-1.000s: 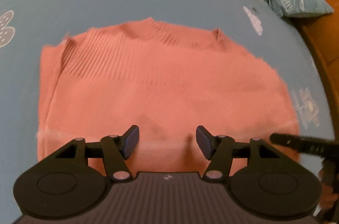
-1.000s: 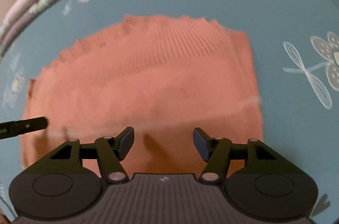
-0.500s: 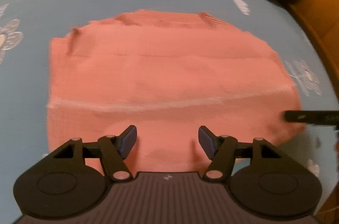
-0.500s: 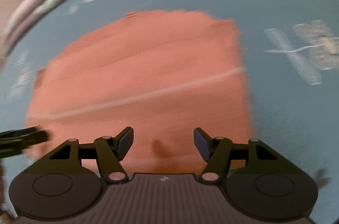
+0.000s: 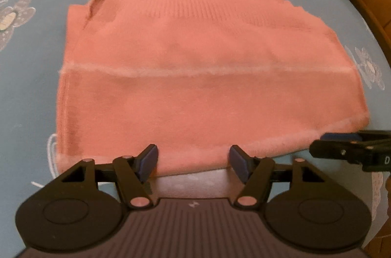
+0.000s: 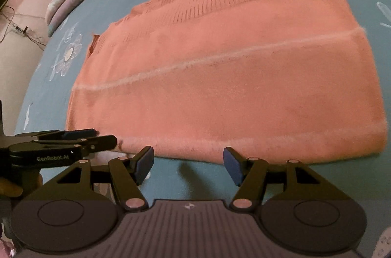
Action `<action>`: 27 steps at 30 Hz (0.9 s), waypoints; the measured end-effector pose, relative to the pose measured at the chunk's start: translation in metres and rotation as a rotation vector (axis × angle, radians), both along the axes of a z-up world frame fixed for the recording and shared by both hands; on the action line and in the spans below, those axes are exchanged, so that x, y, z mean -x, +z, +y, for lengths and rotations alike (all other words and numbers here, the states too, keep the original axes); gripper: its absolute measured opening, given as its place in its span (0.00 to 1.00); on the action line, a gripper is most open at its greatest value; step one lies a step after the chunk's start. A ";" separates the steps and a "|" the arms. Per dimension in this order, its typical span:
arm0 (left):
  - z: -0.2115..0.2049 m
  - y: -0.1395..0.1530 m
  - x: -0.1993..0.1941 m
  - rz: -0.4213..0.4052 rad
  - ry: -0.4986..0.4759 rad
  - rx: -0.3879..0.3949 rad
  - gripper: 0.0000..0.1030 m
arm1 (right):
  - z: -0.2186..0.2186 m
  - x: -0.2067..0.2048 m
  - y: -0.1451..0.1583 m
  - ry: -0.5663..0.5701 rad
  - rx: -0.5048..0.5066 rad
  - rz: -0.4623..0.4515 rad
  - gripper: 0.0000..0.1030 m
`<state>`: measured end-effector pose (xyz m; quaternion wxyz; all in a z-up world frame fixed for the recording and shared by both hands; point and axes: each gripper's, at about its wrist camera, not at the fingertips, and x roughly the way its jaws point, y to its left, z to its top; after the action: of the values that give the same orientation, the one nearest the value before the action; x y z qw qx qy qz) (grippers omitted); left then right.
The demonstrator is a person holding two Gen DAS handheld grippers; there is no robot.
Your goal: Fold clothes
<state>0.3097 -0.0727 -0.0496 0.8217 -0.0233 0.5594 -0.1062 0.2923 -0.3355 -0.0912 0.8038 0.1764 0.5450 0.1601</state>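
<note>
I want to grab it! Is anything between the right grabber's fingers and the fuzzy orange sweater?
Nothing: in the right wrist view only bare blue flowered bedsheet separates the right gripper from the salmon-orange knitted sweater's near hem.

- The left wrist camera looks steeply down along the left gripper (image 5: 193,161), close above the near hem of the salmon knit sweater (image 5: 195,77) on the bed (image 5: 36,87).
- The right wrist camera looks down along the right gripper (image 6: 188,161), nearer the sweater's right end.
- Both views share the whole sweater, and each catches the other gripper at its edge.
</note>
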 end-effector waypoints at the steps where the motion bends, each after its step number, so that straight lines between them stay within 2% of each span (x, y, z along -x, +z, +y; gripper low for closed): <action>1: 0.002 0.003 0.000 -0.012 0.015 0.006 0.65 | 0.005 0.000 0.005 0.013 0.012 -0.025 0.66; 3: 0.005 0.006 -0.001 -0.026 0.044 0.023 0.67 | 0.017 -0.002 0.010 0.044 0.045 -0.072 0.67; 5: 0.006 0.000 -0.003 -0.005 0.062 0.052 0.68 | 0.029 -0.004 0.004 0.062 0.104 -0.078 0.69; 8: 0.006 -0.014 -0.001 0.038 0.056 0.007 0.69 | 0.032 0.005 -0.004 0.058 0.136 -0.071 0.70; 10: 0.006 -0.012 0.002 0.025 0.048 0.008 0.69 | 0.027 0.014 0.002 0.055 0.130 -0.053 0.70; 14: 0.008 -0.001 0.006 -0.028 0.039 -0.006 0.69 | 0.001 0.024 0.021 -0.011 0.174 -0.112 0.70; 19: 0.005 -0.012 -0.005 0.024 0.044 -0.024 0.69 | -0.012 0.007 0.017 -0.059 0.212 -0.149 0.70; 21: 0.007 -0.015 -0.006 0.024 0.057 -0.014 0.69 | -0.011 0.003 0.012 -0.063 0.210 -0.136 0.70; 22: 0.008 -0.015 -0.005 0.021 0.062 -0.012 0.70 | -0.011 0.003 0.006 -0.061 0.201 -0.103 0.75; 24: 0.013 -0.014 -0.002 0.018 0.069 -0.017 0.70 | -0.009 0.006 -0.008 -0.067 0.216 -0.033 0.76; 27: 0.019 -0.005 0.006 -0.003 0.081 -0.038 0.70 | -0.010 0.015 -0.004 -0.074 0.213 -0.042 0.77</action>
<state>0.3036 -0.0533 -0.0547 0.8266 -0.0303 0.5585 -0.0623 0.2770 -0.3453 -0.0949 0.8345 0.1068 0.5352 0.0751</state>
